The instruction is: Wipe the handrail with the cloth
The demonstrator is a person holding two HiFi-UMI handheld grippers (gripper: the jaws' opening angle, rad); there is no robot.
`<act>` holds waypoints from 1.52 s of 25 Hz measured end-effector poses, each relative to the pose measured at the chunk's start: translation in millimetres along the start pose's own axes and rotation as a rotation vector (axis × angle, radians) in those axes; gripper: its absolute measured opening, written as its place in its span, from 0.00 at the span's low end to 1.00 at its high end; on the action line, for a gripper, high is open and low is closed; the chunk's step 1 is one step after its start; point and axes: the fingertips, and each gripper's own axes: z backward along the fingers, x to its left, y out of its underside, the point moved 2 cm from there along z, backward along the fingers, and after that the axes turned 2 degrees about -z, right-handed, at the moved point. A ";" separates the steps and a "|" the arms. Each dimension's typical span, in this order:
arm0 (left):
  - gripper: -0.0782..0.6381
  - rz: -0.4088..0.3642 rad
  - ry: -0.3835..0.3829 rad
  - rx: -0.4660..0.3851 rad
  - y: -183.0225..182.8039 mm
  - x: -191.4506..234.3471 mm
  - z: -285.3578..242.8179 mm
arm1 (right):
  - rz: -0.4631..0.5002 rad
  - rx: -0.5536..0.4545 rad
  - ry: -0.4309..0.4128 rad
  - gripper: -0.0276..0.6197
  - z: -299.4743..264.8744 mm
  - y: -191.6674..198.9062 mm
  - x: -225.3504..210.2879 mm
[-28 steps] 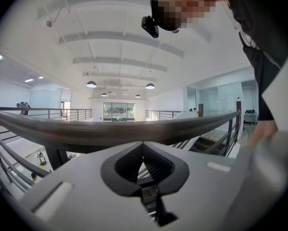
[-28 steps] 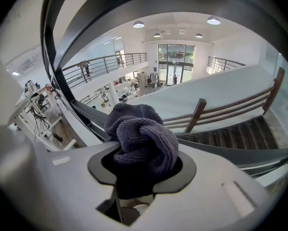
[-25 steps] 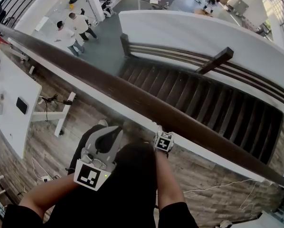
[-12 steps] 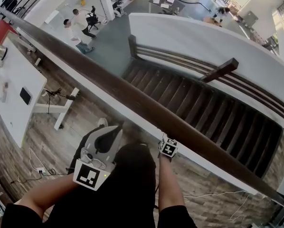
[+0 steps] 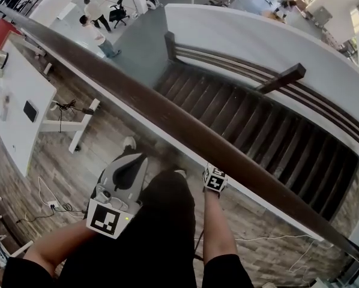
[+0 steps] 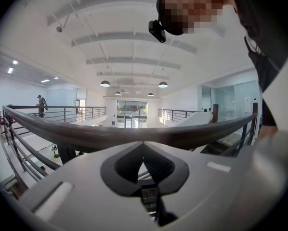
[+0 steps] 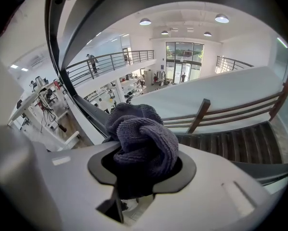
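Observation:
The dark wooden handrail (image 5: 167, 116) runs diagonally from upper left to lower right in the head view. My right gripper (image 5: 213, 174) sits right against its near edge, with only its marker cube showing. In the right gripper view my right gripper (image 7: 143, 148) is shut on a bunched grey-purple cloth (image 7: 144, 138), and the handrail (image 7: 100, 8) arches close overhead. My left gripper (image 5: 131, 159) is held lower, apart from the rail. In the left gripper view my left gripper (image 6: 144, 146) is shut with nothing in it, and the handrail (image 6: 86, 134) crosses just beyond the jaws.
Beyond the rail a dark staircase (image 5: 269, 131) drops to a lower floor where people (image 5: 95, 17) stand. A white table (image 5: 14, 113) with small items is at left. A white half-wall (image 5: 257, 35) and a wooden post (image 5: 281, 77) flank the stairs.
My right gripper has edged a little to the right along the rail. The left gripper has dropped slightly toward me. The head view has shifted.

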 end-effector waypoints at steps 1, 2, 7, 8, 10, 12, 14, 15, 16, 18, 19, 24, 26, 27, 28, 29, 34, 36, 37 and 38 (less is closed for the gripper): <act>0.11 -0.005 0.000 0.006 0.6 -0.7 0.7 | -0.004 0.000 0.000 0.27 0.3 1.2 -0.1; 0.11 -0.011 0.000 0.014 1.4 -0.6 1.7 | -0.012 0.001 0.002 0.27 0.5 2.2 0.1; 0.11 -0.003 -0.002 0.015 1.4 14.8 2.6 | -0.094 -0.029 0.015 0.27 5.3 -4.0 7.8; 0.11 -0.001 0.002 0.010 0.9 17.5 2.3 | -0.111 -0.035 0.019 0.27 7.5 -3.9 9.6; 0.11 0.005 0.013 0.010 -0.4 21.3 0.5 | -0.136 -0.049 0.025 0.27 13.1 -4.5 14.7; 0.11 -0.002 0.031 0.019 -1.2 24.9 -1.7 | -0.160 -0.071 0.029 0.27 23.0 -9.2 22.2; 0.11 -0.022 0.058 0.011 -1.9 30.0 -2.6 | -0.185 -0.100 0.034 0.27 39.2 -14.0 30.4; 0.11 -0.023 0.070 0.006 -2.0 32.5 -2.7 | -0.190 -0.115 0.038 0.28 48.6 -15.9 34.1; 0.11 -0.020 0.081 0.005 -1.4 34.9 -3.0 | -0.187 -0.130 0.041 0.28 57.3 -18.1 37.6; 0.11 -0.017 0.102 0.013 0.4 40.3 -4.9 | -0.167 -0.158 0.042 0.28 71.2 -23.3 46.5; 0.11 -0.019 0.113 0.016 1.0 43.5 -6.1 | -0.156 -0.168 0.040 0.28 77.2 -25.0 52.6; 0.11 0.019 0.180 0.004 -2.1 55.3 -7.9 | -0.149 -0.194 0.066 0.28 123.8 -29.6 82.3; 0.11 0.044 0.215 -0.001 -6.3 58.2 -6.3 | -0.146 -0.236 0.083 0.27 150.6 -41.3 95.2; 0.11 0.047 0.230 -0.010 -9.3 60.5 -5.7 | -0.145 -0.273 0.091 0.27 164.7 -51.1 101.7; 0.11 0.042 0.244 -0.025 -13.1 62.3 -6.0 | -0.145 -0.314 0.096 0.27 178.9 -63.1 107.9; 0.11 0.037 0.256 -0.040 -17.2 63.0 -7.5 | -0.146 -0.357 0.100 0.27 192.9 -76.6 113.9; 0.11 0.077 0.292 -0.035 -17.8 57.8 -19.3 | -0.140 -0.566 0.084 0.27 264.7 -132.8 148.2; 0.11 0.082 0.304 -0.030 -18.0 53.3 -19.5 | -0.140 -0.645 0.049 0.27 295.2 -148.4 163.8; 0.11 0.076 0.316 -0.040 -21.4 50.2 -19.1 | -0.142 -0.687 0.038 0.27 309.9 -156.9 169.3; 0.11 0.070 0.330 -0.057 -26.4 46.9 -19.5 | -0.140 -0.727 0.037 0.27 323.3 -166.2 172.5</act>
